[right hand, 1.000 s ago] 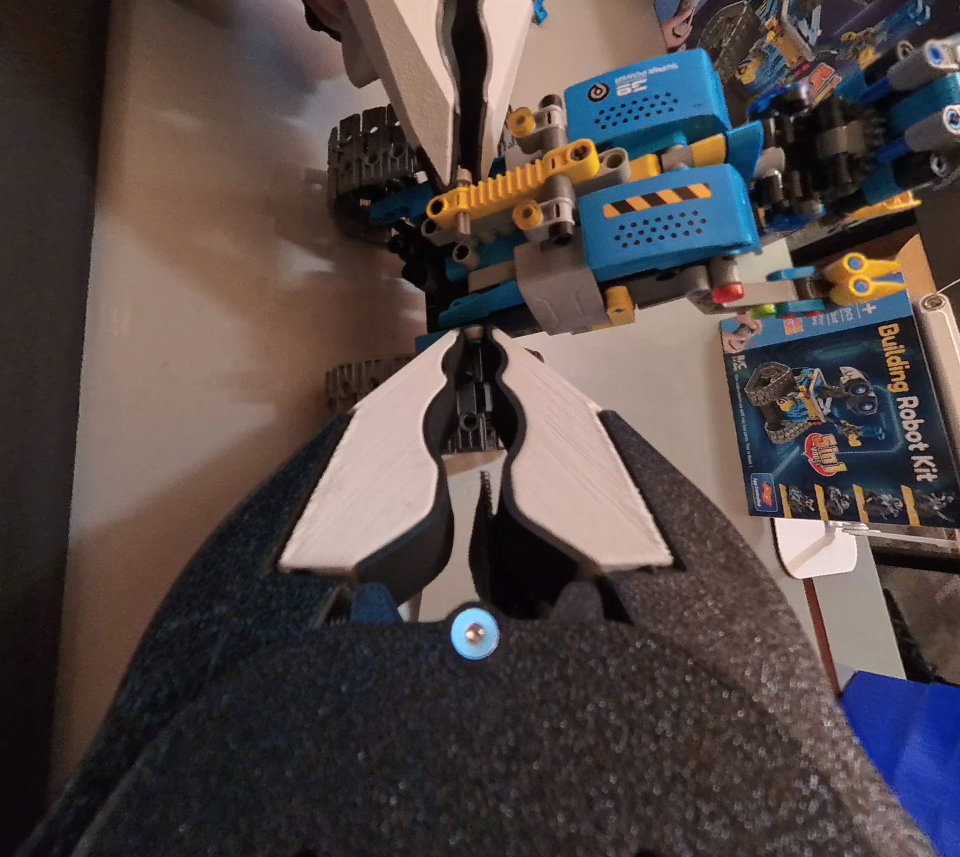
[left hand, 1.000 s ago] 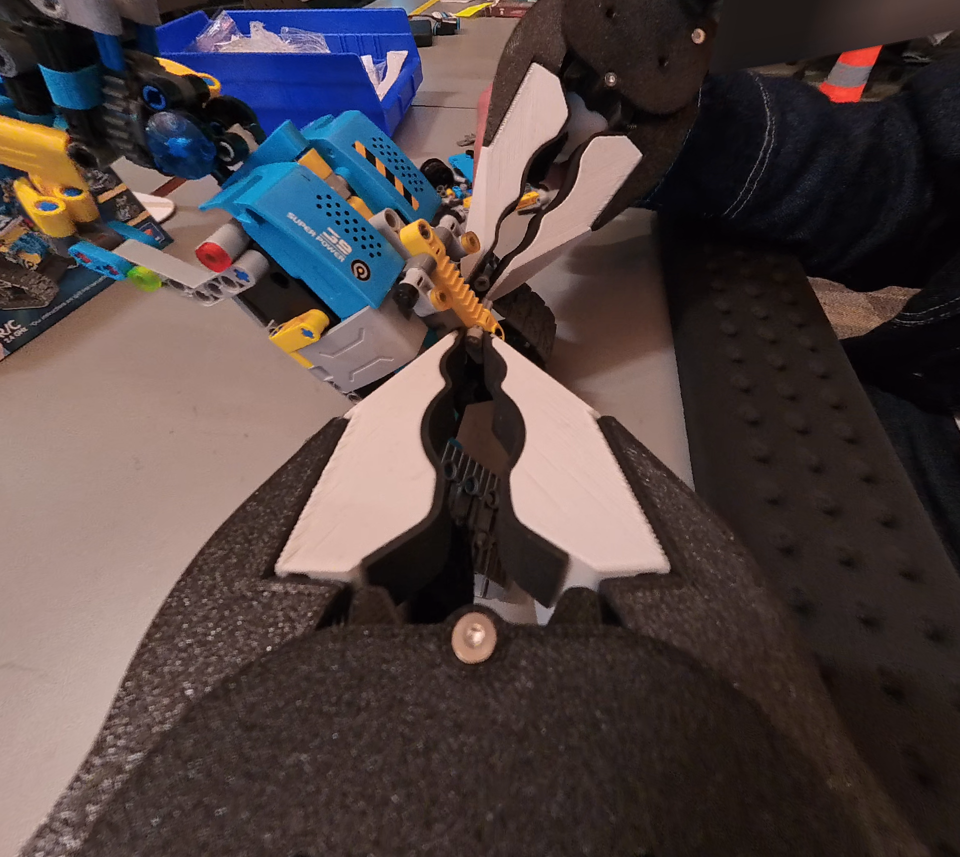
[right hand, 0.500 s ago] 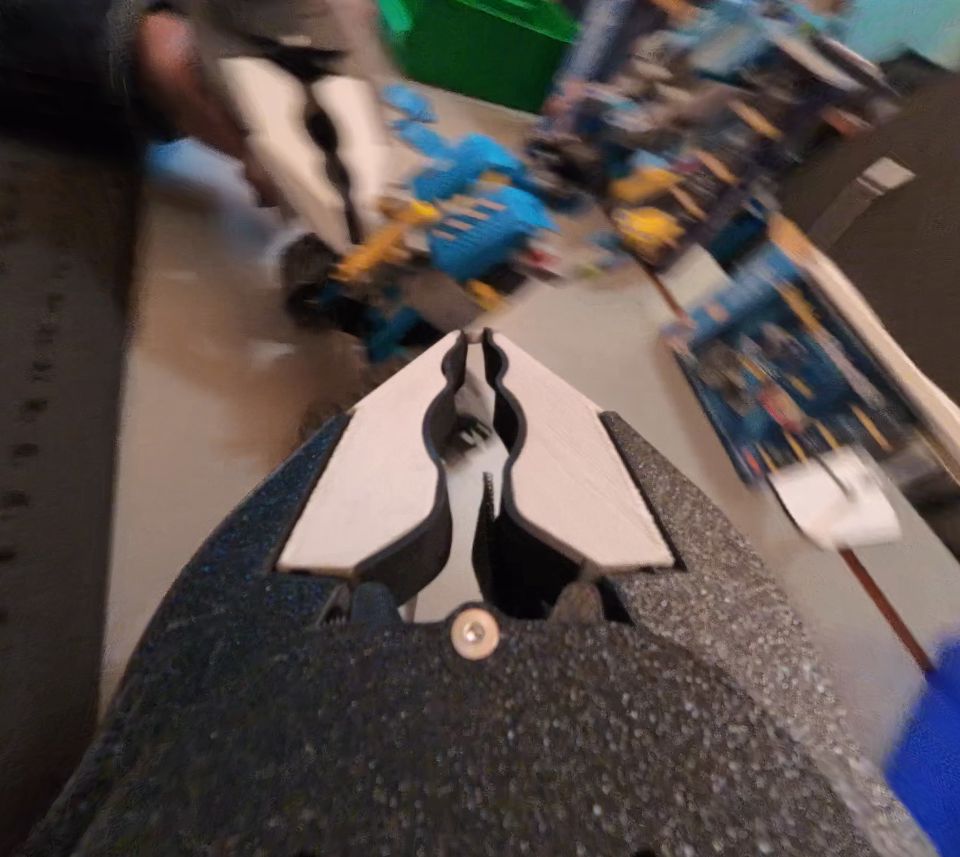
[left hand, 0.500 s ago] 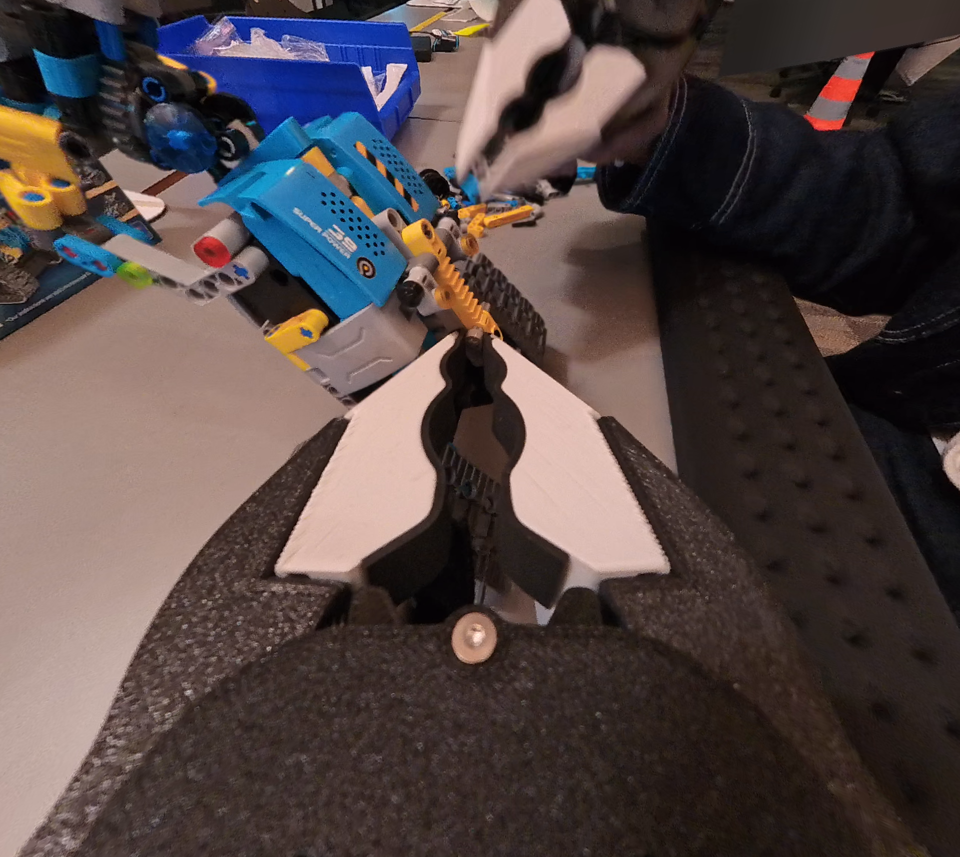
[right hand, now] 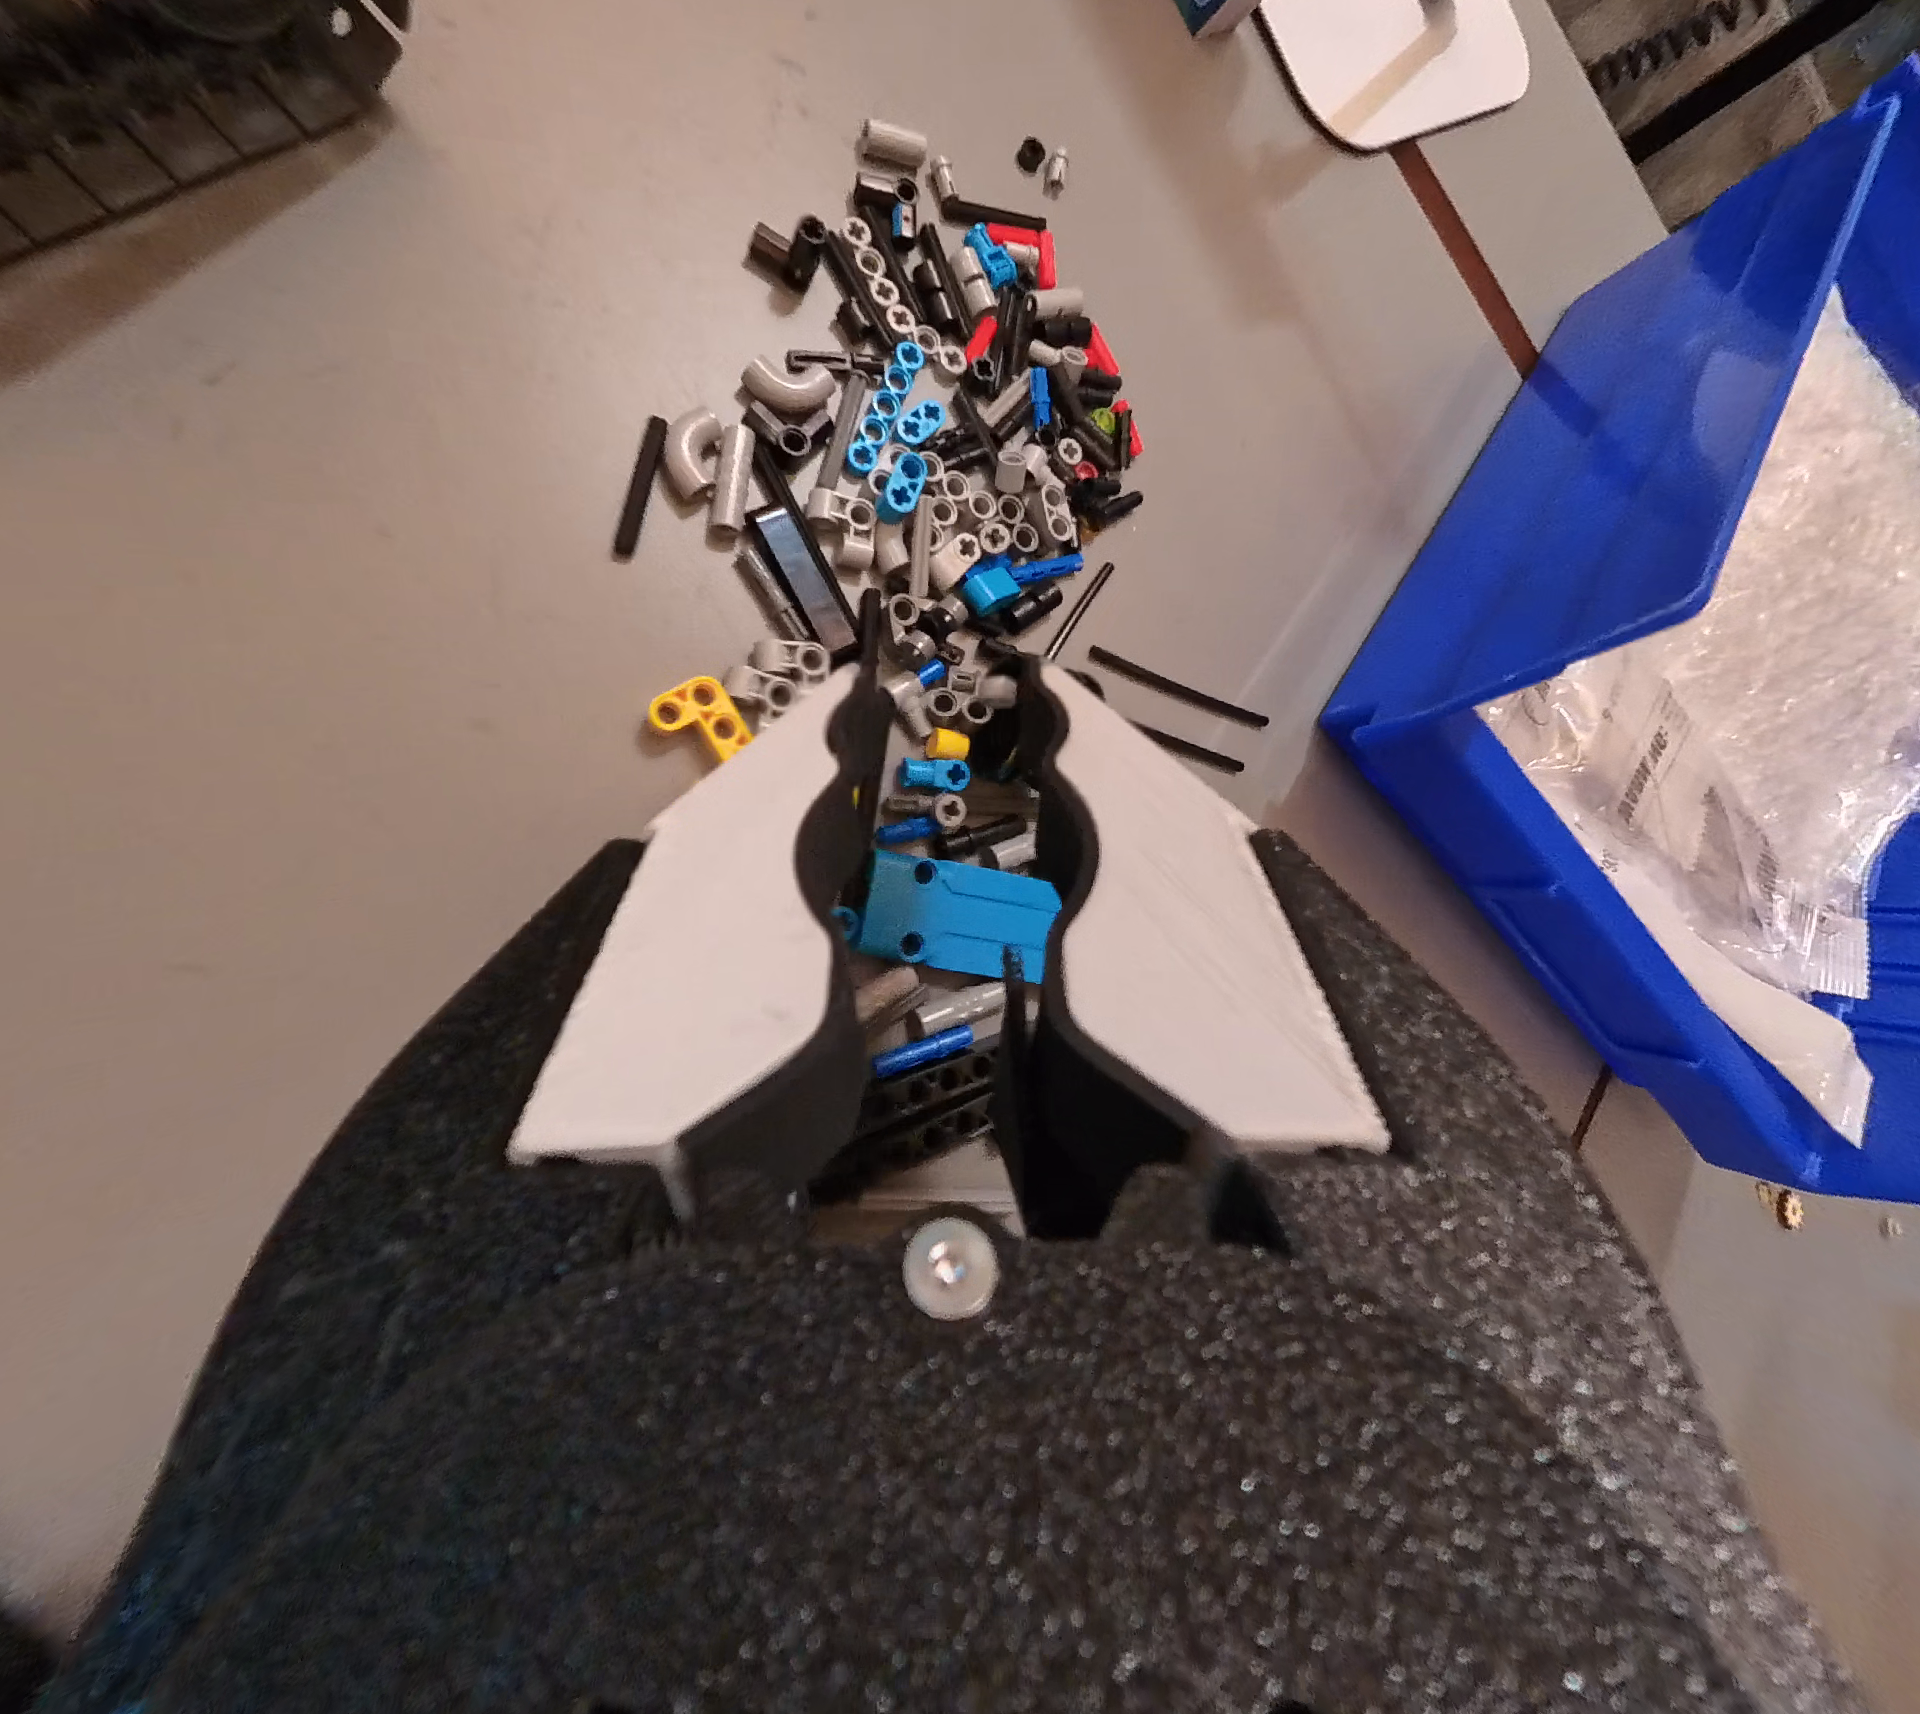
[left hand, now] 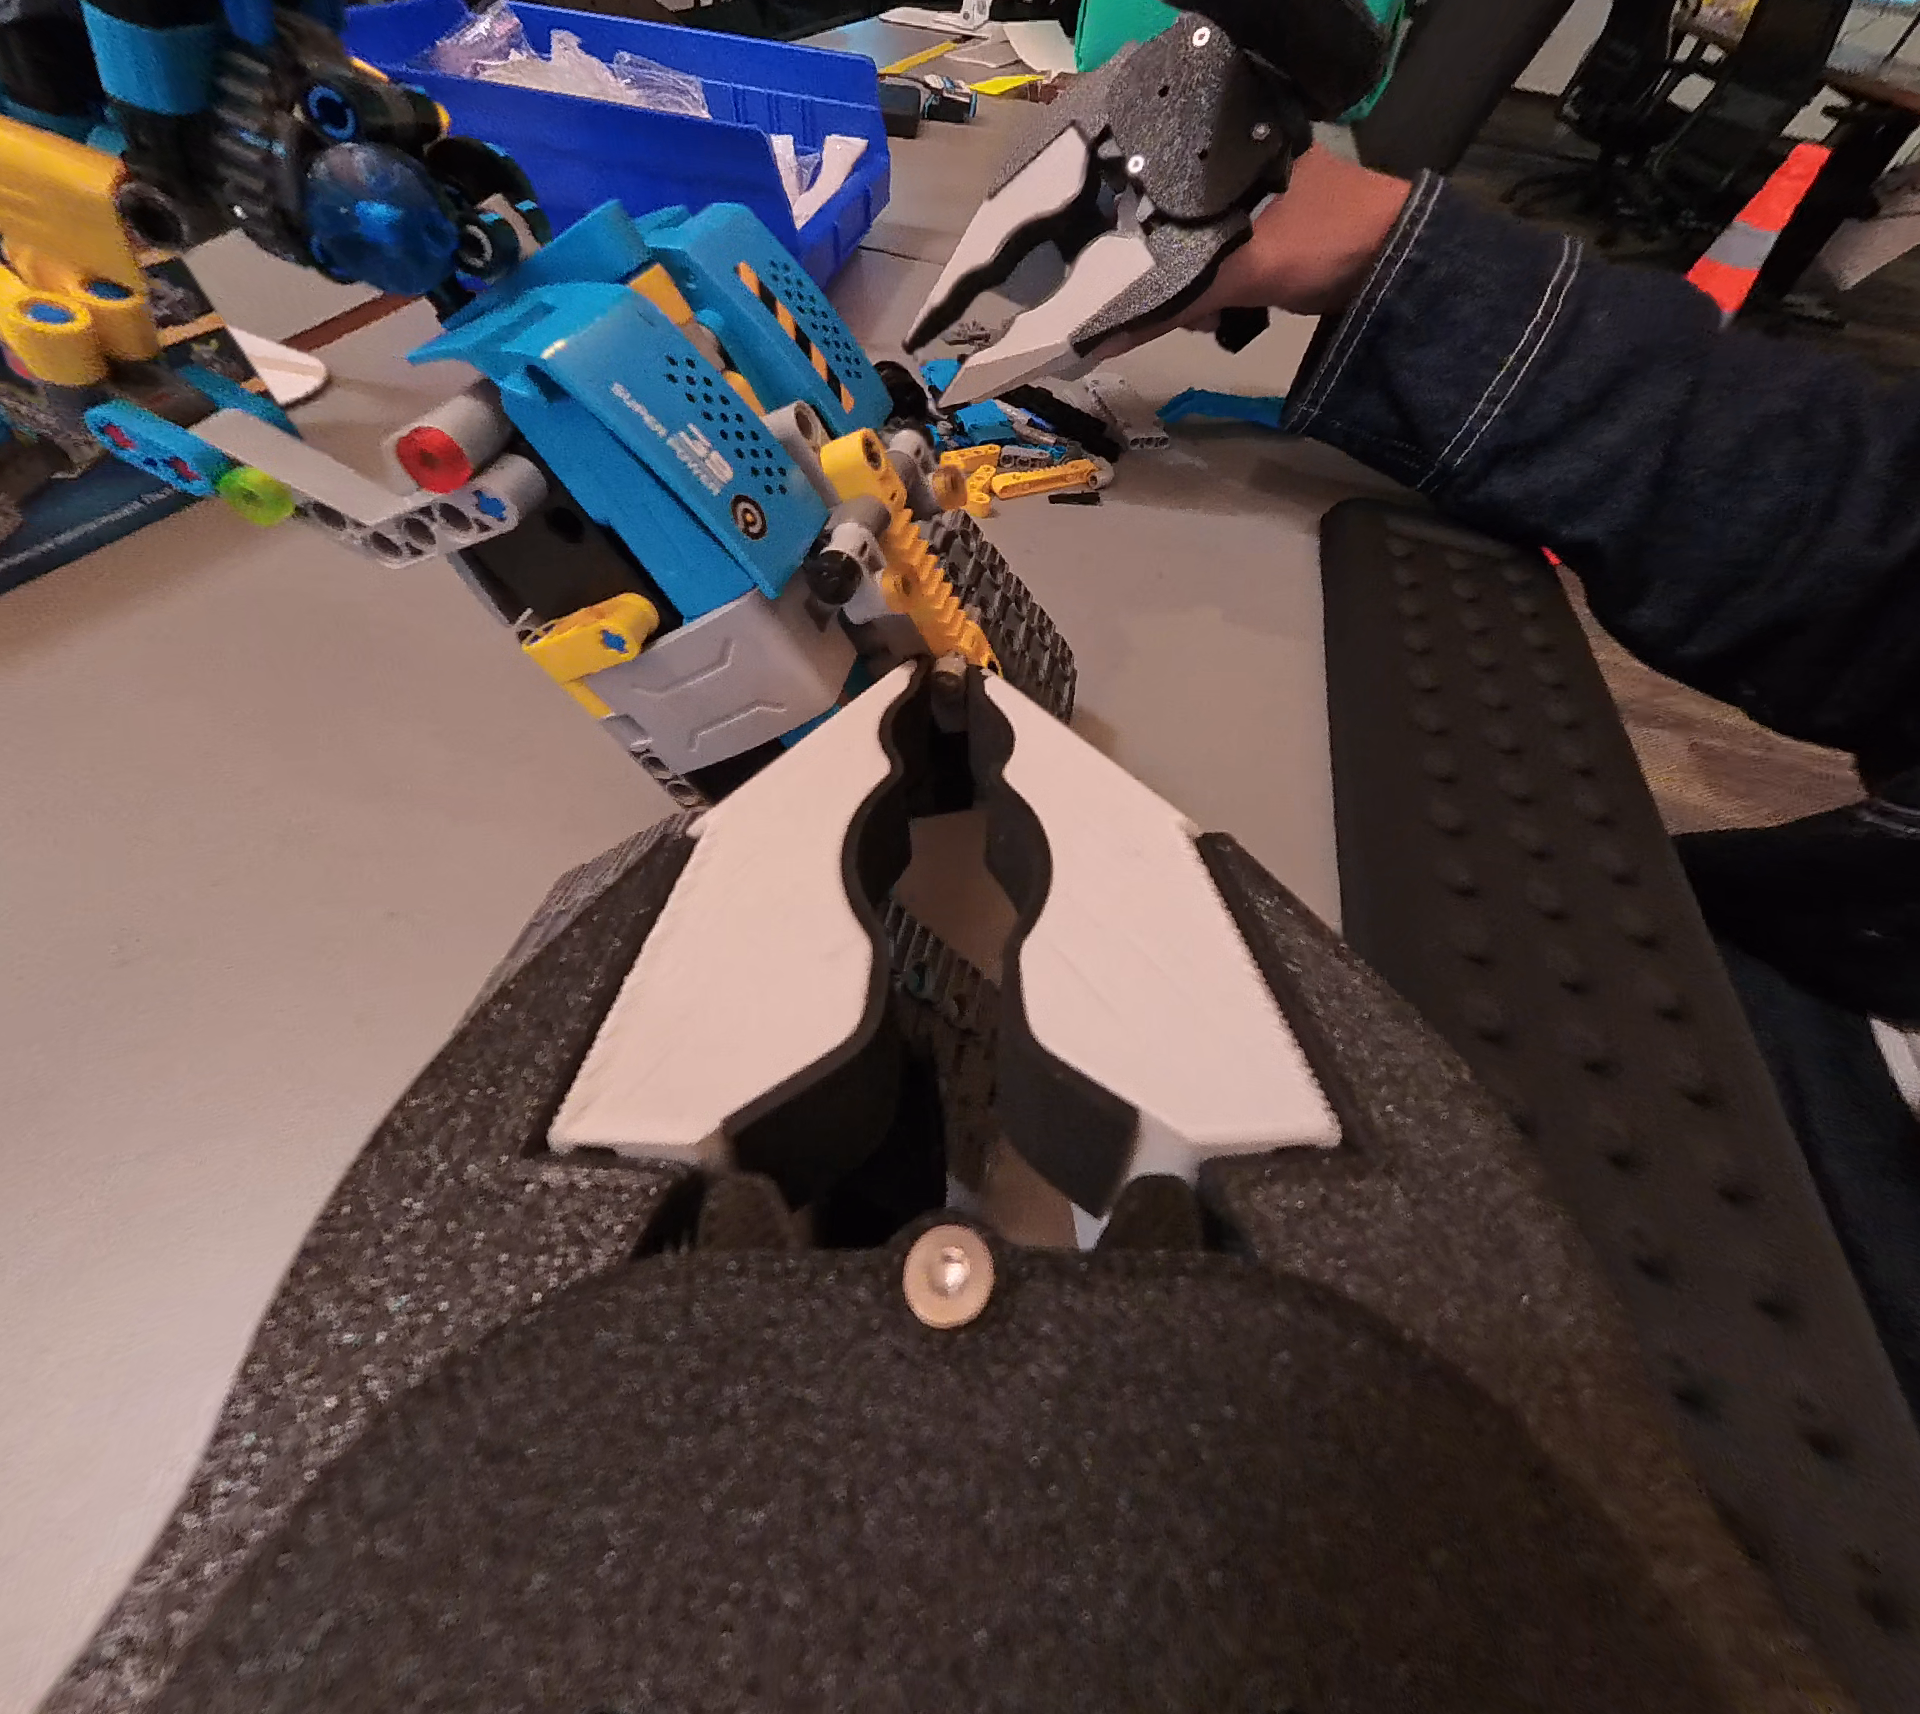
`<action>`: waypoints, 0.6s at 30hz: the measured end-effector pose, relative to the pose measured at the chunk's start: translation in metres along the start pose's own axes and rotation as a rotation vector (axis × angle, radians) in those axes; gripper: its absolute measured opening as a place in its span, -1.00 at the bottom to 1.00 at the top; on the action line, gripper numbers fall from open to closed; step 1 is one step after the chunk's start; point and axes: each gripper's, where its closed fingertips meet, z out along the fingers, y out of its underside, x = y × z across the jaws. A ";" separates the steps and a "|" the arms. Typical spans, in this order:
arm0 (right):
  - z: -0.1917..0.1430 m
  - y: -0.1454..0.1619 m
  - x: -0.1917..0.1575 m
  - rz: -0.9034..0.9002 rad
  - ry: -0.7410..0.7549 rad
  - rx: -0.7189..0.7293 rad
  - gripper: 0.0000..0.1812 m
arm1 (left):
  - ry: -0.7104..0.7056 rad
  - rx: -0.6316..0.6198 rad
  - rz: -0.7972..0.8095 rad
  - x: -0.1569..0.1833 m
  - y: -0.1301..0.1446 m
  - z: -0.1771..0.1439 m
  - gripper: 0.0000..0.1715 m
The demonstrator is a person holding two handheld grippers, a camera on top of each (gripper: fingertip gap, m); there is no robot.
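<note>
Left claw pinching the toy robot; right claw spread over the loose parts.

Left gripper point(left hand: 943, 677): tips pressed together on a small grey pin at the rear of the blue-and-yellow tracked robot model point(left hand: 665, 511), just ahead of it on the grey table point(left hand: 208, 833). Right gripper point(right hand: 940, 677): fingers apart, nothing held, hovering just above the pile of small building pieces point(right hand: 935, 417); a cyan panel piece point(right hand: 956, 916) lies between its fingers, below. Blue bin point(right hand: 1558, 625) to its right. Judged step: selecting a piece; closing needs a lower, centred approach.
</note>
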 end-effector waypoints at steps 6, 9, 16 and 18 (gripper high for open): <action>0.002 0.008 -0.019 0.016 -0.099 -0.109 -0.48 | 0.004 -0.004 -0.002 0.001 0.000 -0.001 -0.94; -0.012 -0.028 -0.034 0.066 -0.171 0.031 -0.45 | 0.003 -0.007 0.006 0.001 0.000 -0.001 -0.94; -0.037 -0.158 -0.167 0.053 -0.532 0.532 -0.64 | 0.033 -0.004 0.025 0.002 0.001 -0.003 -0.94; -0.032 -0.165 -0.167 0.042 -0.529 0.534 -0.71 | 0.042 -0.006 0.039 0.002 0.001 -0.003 -0.94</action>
